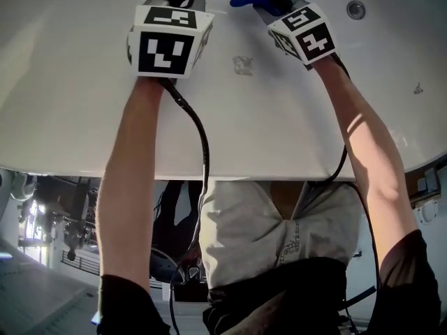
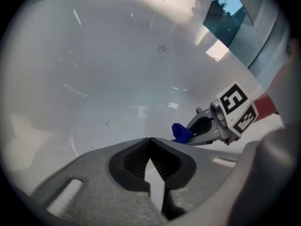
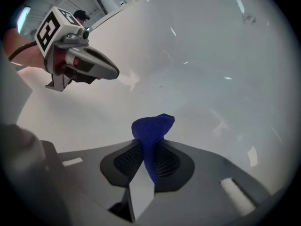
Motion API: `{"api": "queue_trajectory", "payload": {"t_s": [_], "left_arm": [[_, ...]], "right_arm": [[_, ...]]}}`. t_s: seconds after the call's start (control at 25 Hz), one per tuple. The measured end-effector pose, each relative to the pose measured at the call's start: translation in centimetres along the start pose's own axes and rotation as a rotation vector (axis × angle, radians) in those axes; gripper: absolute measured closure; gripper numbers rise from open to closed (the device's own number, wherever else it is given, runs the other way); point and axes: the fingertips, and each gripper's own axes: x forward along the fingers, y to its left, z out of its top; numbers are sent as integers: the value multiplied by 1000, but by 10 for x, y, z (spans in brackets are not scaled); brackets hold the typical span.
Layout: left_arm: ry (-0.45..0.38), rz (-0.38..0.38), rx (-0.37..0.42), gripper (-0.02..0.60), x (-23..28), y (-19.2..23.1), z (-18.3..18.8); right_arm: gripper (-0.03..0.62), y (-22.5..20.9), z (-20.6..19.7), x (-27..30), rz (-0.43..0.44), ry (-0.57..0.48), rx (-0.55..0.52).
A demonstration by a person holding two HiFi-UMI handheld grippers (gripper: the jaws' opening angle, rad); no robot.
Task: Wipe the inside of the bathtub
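The right hand-held gripper (image 3: pixel 146 149) pinches a blue cloth (image 3: pixel 153 126). Only a short tuft pokes past its tips, and the white bathtub (image 3: pixel 211 55) wall lies just ahead. The left hand-held gripper (image 2: pixel 150 141), off to its left, is pressed together on nothing. With so little cloth protruding, the hard jaw tips may scrape the tub, or drag may pull the cloth free.

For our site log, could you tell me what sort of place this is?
Likely a bathroom display in a large hall: a white bathtub, its round metal fitting, a large window beside it, and a blue cloth for wiping.
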Motion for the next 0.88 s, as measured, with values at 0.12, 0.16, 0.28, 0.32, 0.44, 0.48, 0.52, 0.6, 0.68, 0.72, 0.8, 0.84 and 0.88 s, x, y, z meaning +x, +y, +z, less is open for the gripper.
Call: {"api": "queue_trajectory", "payload": {"t_s": [0.12, 0.16, 0.28, 0.32, 0.44, 0.48, 0.52, 0.6, 0.68, 0.72, 0.8, 0.84, 0.88], "left_arm": [[-28, -21, -84, 580, 2, 1, -2], [-34, -26, -109, 580, 3, 1, -4], [-38, -36, -151, 580, 5, 1, -13], [-38, -38, -159, 580, 6, 2, -16], [-37, -43, -176, 580, 5, 5, -22], [-38, -44, -180, 580, 4, 6, -22], [-39, -47, -183, 580, 4, 6, -21], [-40, -50, -191, 580, 4, 6, -17], [-46, -46, -221, 580, 2, 5, -14], [-51, -44, -240, 580, 1, 4, -14], [-54, -52, -252, 580, 2, 0, -17], [-49, -59, -244, 580, 5, -2, -20], [-43, -64, -235, 580, 8, -5, -23]], "right_arm": [[526, -1, -13, 11, -2, 41, 5], [526, -3, -17, 14, -7, 54, 11], [526, -3, -33, 27, 3, 106, 5], [526, -1, -38, 33, 17, 127, -7], [526, 10, -47, 48, 61, 176, -40], [526, 13, -48, 51, 72, 185, -43], [526, 16, -50, 52, 83, 196, -43], [526, 20, -56, 53, 100, 224, -51], [526, 25, -61, 53, 122, 257, -56], [526, 30, -64, 53, 138, 273, -46], [526, 39, -71, 55, 172, 302, -23], [526, 42, -75, 57, 183, 312, -26], [526, 44, -79, 59, 190, 320, -39]]}}
